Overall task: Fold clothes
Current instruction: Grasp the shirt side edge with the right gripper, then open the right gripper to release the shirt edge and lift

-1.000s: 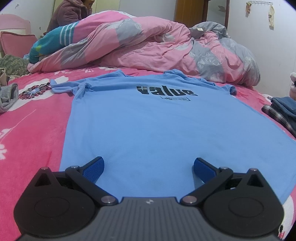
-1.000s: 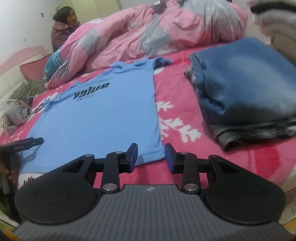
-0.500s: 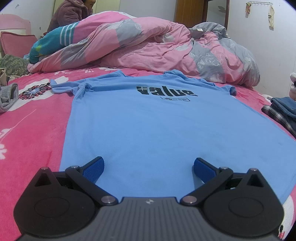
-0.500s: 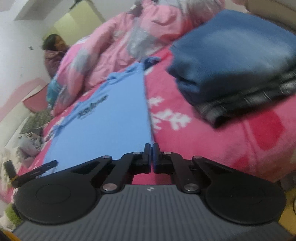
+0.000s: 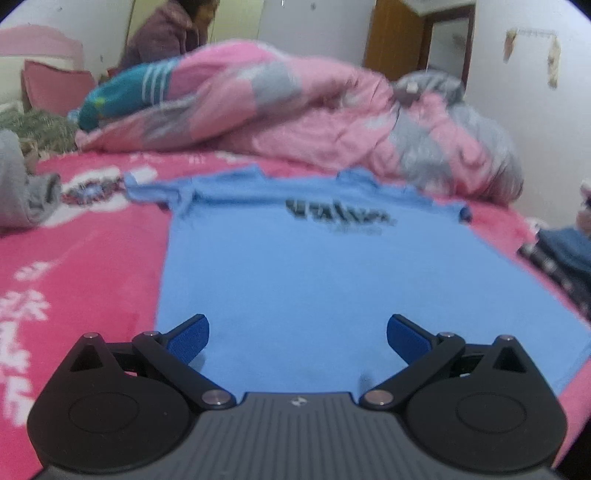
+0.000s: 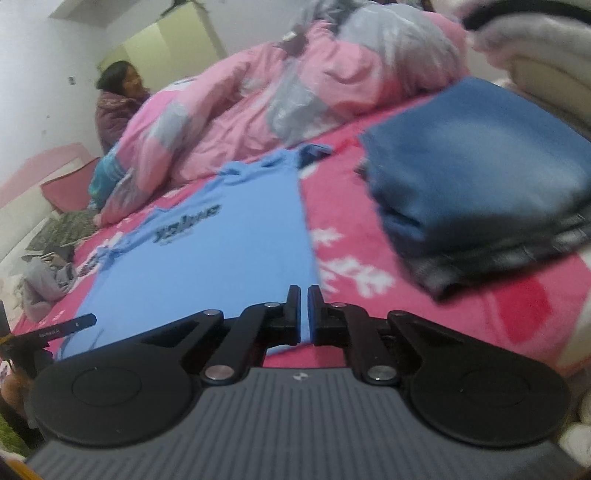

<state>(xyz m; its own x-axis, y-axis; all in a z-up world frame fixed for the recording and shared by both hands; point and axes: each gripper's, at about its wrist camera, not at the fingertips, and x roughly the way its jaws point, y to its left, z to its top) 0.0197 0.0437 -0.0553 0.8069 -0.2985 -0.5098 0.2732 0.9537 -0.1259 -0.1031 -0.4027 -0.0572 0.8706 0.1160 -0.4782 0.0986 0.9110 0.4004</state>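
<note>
Left wrist view: one blue shirt [image 5: 332, 280] lies spread flat on the red bed [image 5: 81, 273], its hem toward the bed's near edge and its collar toward the far side, where one pink and grey quilt [image 5: 303, 110] is heaped. The black print on the chest is blurred here and cannot be read. The left gripper [image 5: 297, 334] hangs over the hem with its two blue pads wide apart and nothing between them. One grey garment [image 5: 22, 195] sits at the bed's left edge, one stack of dark folded clothes [image 5: 565, 254] at the right edge, and one person [image 5: 166, 33] sits beyond the quilt. Right wrist view: the right gripper [image 6: 303, 314] is clenched, its two fingers nearly meeting with a strip of shirt [image 6: 207, 258] cloth between them at the hem's right corner. The chest print is smeared and unreadable. The stack [image 6: 480, 188] rests on the bed [image 6: 480, 314] just right of the shirt, a blue piece on top of a checked one. One finger of the left gripper [image 6: 66, 325] shows at the left.
</note>
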